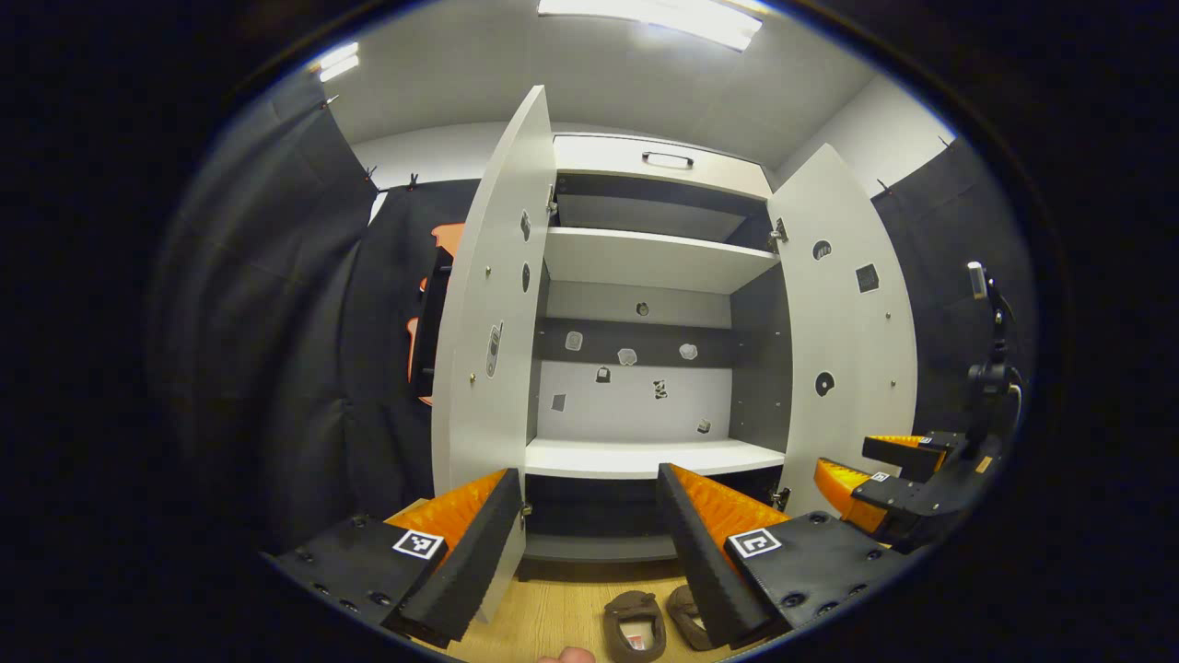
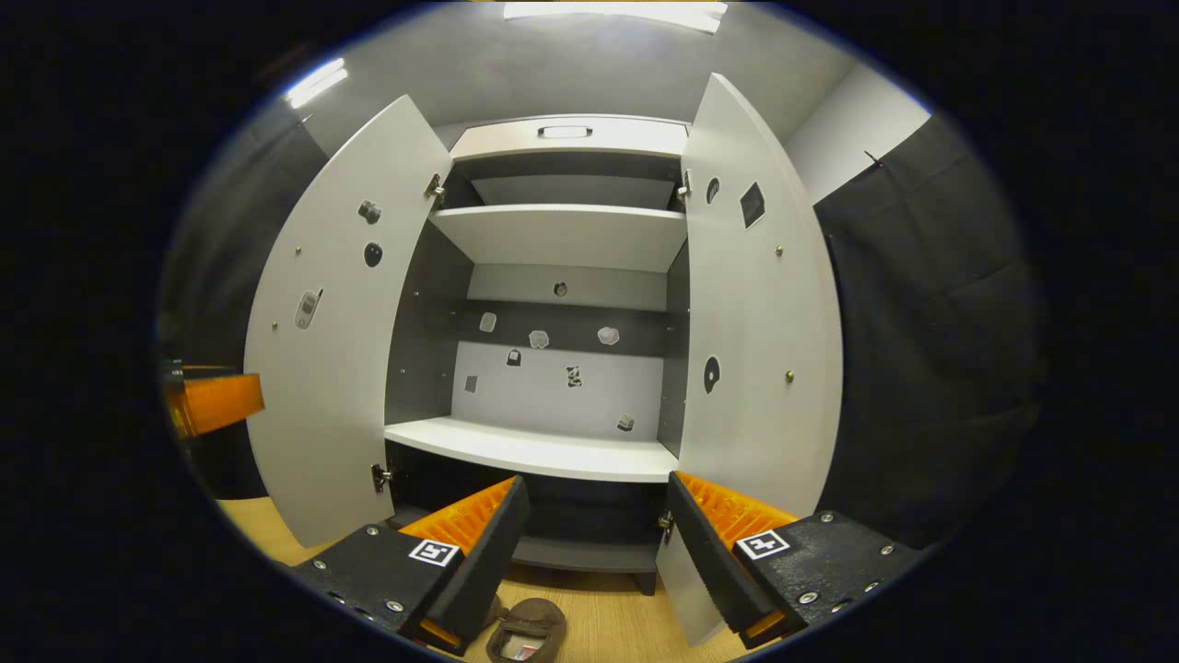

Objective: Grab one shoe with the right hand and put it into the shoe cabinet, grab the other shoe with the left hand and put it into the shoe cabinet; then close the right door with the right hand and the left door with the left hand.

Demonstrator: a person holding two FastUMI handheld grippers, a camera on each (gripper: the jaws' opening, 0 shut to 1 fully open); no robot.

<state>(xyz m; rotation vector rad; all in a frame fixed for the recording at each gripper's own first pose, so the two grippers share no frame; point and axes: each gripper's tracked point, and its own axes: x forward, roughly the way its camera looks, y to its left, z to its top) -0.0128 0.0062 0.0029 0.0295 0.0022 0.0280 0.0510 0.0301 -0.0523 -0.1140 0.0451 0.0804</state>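
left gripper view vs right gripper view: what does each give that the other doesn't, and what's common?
Left gripper view: both shoes side by side on the wood floor, the right claw at its right edge, and a fingertip at the bottom.
Right gripper view: one shoe in plain sight beside its own fingers, and an orange part of the left claw at its left edge.
Both: the shoe cabinet with left door and right door open, no shoe on the shelves, each view's own claw open.
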